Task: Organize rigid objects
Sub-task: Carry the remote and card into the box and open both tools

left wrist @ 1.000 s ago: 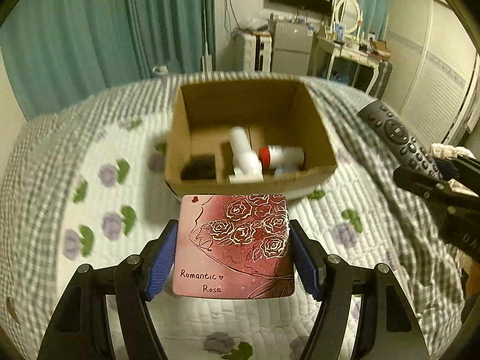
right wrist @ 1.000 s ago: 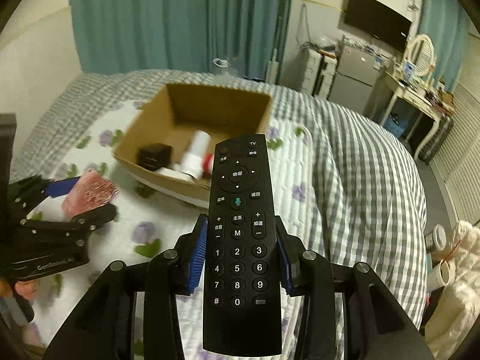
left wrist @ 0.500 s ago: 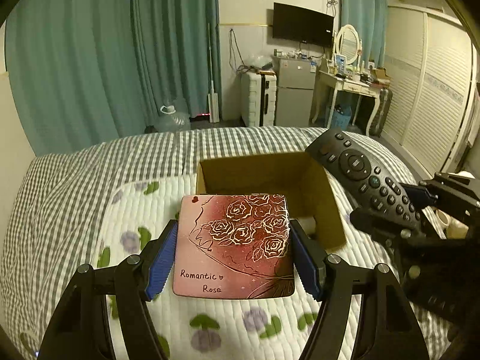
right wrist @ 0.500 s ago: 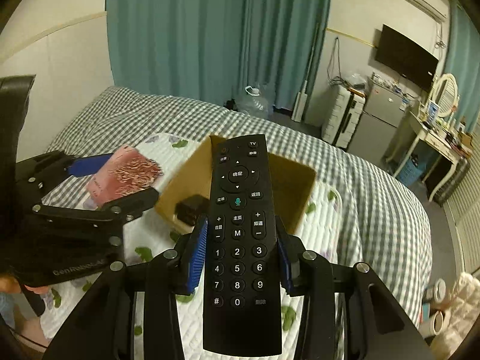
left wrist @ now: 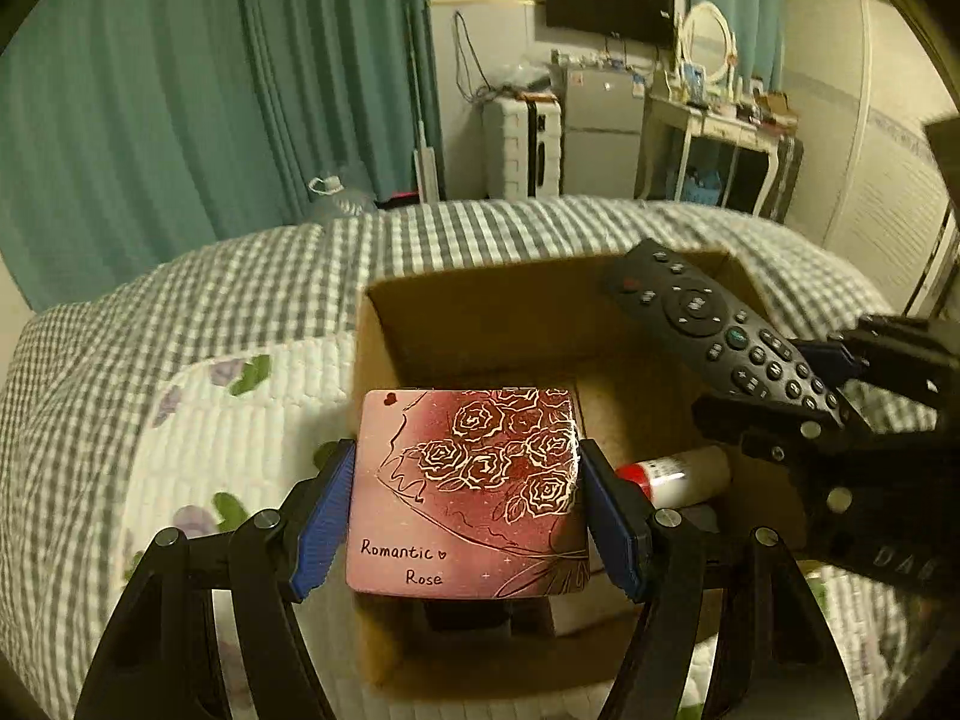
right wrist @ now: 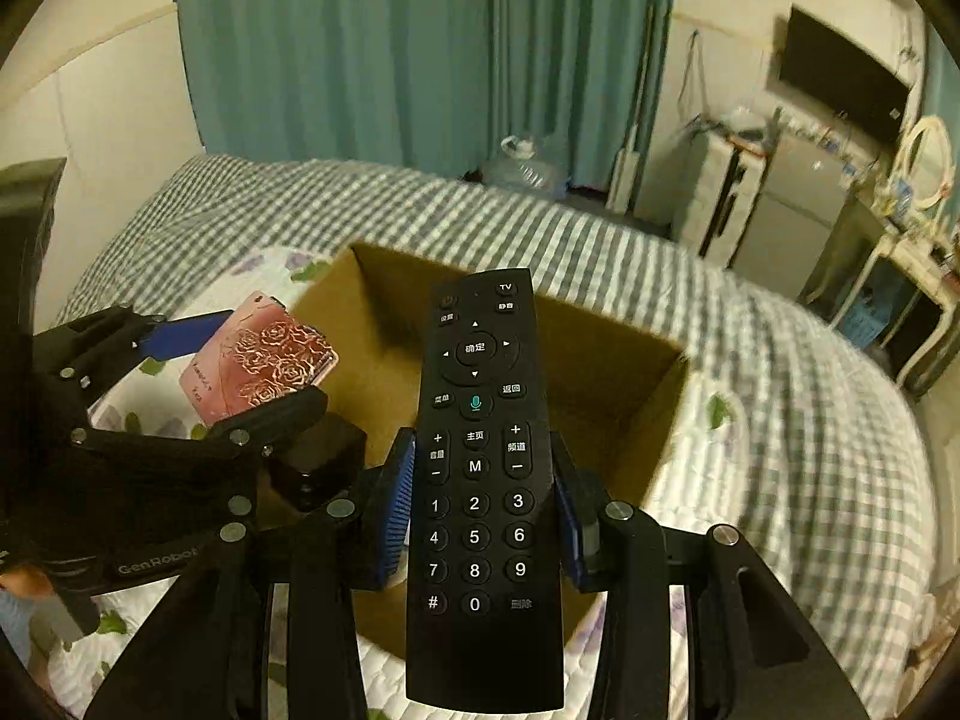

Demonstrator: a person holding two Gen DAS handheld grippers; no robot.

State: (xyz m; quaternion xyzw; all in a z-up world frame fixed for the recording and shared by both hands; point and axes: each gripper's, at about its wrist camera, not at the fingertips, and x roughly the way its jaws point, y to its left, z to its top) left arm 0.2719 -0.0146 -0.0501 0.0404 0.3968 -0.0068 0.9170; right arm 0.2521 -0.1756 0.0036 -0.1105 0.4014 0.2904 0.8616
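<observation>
A bedroom is shown, with teal curtains behind a bed covered in a grey checked blanket and a white floral quilt, on which an open cardboard box is set.

The left gripper is clamped by its blue pads on the two sides of a pink tin printed with roses and the words "Romantic Rose", which is held over the near left part of the box. The right gripper is closed on the sides of a black remote control, which is held buttons-up above the box opening. Inside the box, a white bottle with a red cap is seen lying on its side, and a small black object is seen below the left gripper. The two grippers are kept close together but apart.
</observation>
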